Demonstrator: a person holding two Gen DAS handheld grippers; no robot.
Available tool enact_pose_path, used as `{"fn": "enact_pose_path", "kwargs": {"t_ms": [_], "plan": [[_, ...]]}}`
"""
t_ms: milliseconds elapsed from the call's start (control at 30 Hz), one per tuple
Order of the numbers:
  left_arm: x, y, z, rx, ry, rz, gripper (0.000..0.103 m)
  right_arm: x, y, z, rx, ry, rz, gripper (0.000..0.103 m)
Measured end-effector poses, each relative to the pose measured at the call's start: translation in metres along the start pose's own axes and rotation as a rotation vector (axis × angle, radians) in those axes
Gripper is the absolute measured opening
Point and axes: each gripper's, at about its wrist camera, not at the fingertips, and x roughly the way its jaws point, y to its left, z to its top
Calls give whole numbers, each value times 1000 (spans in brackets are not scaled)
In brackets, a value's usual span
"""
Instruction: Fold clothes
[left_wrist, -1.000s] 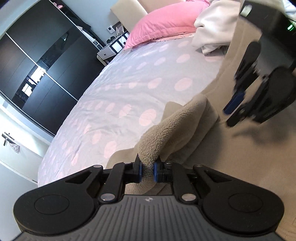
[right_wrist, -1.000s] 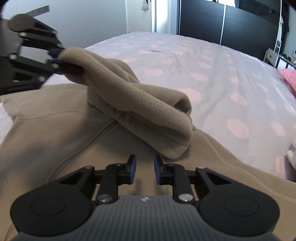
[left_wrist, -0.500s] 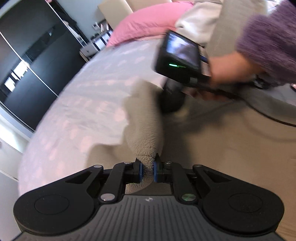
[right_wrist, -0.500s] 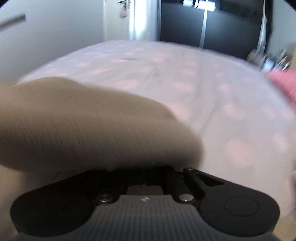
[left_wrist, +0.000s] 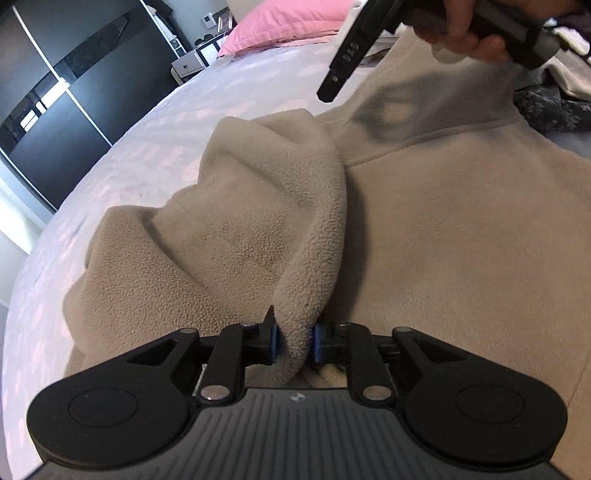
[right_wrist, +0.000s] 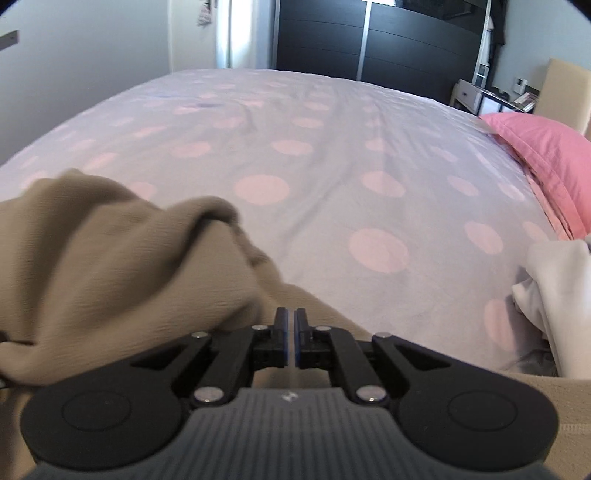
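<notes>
The left tool pinches a rounded fold of the nubbly beige fleece sweater between its blue pads; the folded sleeve bunches in soft ridges over the flat body. The sweater lies on a bed with a smooth lilac cover dotted in pink circles. The right tool has its fingers pressed together on nothing, just above the fleece. A pink pillow lies beyond.
</notes>
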Motion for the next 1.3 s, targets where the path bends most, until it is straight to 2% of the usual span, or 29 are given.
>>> {"fn": "enact_pose_path", "kwargs": {"t_ms": [100, 133, 167, 333, 500, 633, 733, 767, 800, 833, 867, 900, 933, 967, 1033, 1100, 1200, 1300], "plan": [[-22, 12, -3, -7, -23, -10, 44, -16, 18, 0, -7, -2, 37, 13], [-32, 17, -5, -28, -40, -11, 52, -19, 21, 1, 3, 1, 51, 23], [-41, 23, -6, -49, -56, -13, 54, -22, 24, 2, 13, 4, 64, 35], [-77, 74, -7, -199, -113, 45, 64, -23, 34, 6, 109, 39, 110, 38], [-77, 153, -8, -477, -104, 137, 65, -16, 23, 12, 243, 61, 117, 39], [-52, 200, -14, -684, -32, 81, 64, -3, 9, 15, 355, 90, 130, 42], [-30, 215, -20, -825, -11, 10, 62, 10, 2, 15, 434, 118, 159, 42], [-21, 217, -22, -848, -2, -11, 58, 14, 0, 15, 460, 128, 168, 42], [-11, 218, -24, -866, 10, -29, 51, 18, -2, 15, 486, 137, 178, 42], [-3, 217, -26, -887, 21, -50, 29, 22, -3, 15, 499, 142, 181, 40], [2, 218, -30, -915, 28, -71, 14, 25, -1, 15, 490, 141, 175, 27], [12, 222, -38, -951, 25, -83, 12, 27, 1, 15, 474, 137, 164, 19], [15, 223, -43, -975, 28, -80, 6, 28, 3, 15, 445, 130, 141, 11], [19, 224, -49, -1000, 31, -79, 6, 28, 4, 16, 415, 126, 112, 8], [25, 225, -65, -1065, 45, -102, 5, 32, 4, 14, 373, 127, 61, 7], [33, 223, -84, -1120, 57, -112, 5, 42, 0, 5, 372, 135, 56, 7], [38, 214, -105, -1157, 30, -119, 7, 55, -2, -7, 363, 143, 45, 7], [31, 211, -104, -1134, 22, -100, 9, 59, 4, -12, 330, 138, 25, 7]]}}
